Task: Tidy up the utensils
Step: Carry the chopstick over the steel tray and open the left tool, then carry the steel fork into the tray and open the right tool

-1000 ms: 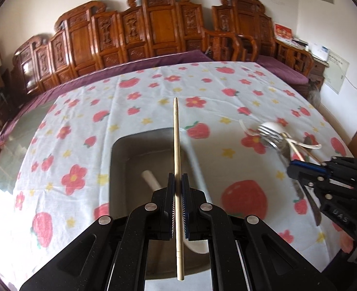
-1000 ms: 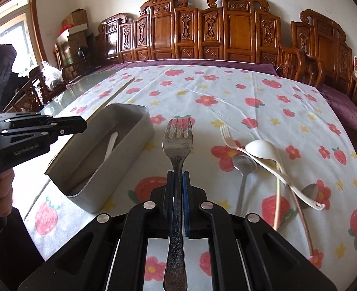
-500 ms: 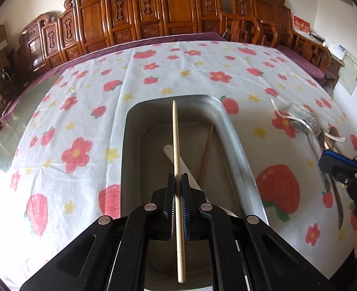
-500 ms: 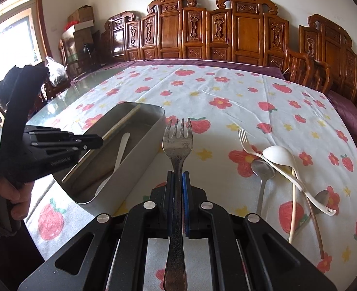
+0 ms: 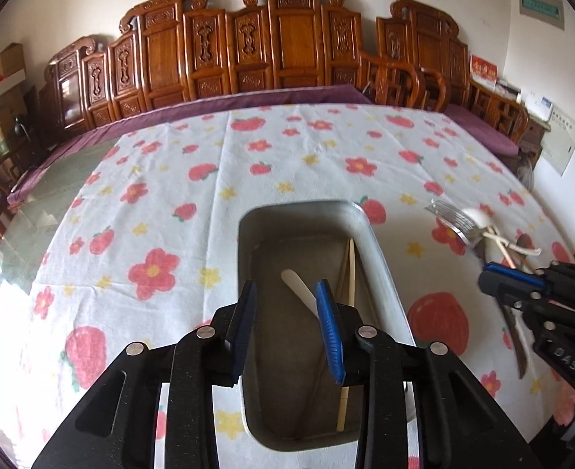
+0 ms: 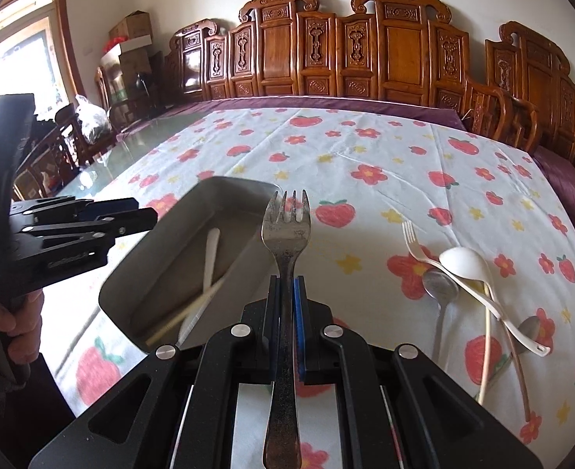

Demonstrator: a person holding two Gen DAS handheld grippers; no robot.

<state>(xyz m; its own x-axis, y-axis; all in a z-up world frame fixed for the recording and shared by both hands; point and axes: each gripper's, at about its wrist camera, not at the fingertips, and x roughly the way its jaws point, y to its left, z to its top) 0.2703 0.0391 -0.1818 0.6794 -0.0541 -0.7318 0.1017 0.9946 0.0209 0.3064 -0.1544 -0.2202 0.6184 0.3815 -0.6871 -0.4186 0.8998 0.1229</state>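
Left gripper (image 5: 285,312) jaws opening, empty, above metal tray (image 5: 385,273), chopstick (image 5: 350,273) apparently inside, right gripper (image 6: 287,312) jaws clamping fork (image 6: 286,234).

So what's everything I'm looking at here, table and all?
metal tray: one, grey, on the tablecloth, left of the held fork
chopsticks: two, pale wood, inside the tray
white utensil handle: one, inside the tray
metal fork: one, dull silver, clamped in the right gripper
white plastic fork: one, in the pile on the right
white spoon: one, in the pile
metal spoons: two, silver, in the pile
loose chopsticks: two, in the pile
tablecloth: one, white with strawberries and flowers
carved wooden chairs: a row, brown, along the wall
left gripper: black, jaws opening, nothing between them, over the tray
right gripper: black, shut on the fork
hand: one, holding the left gripper
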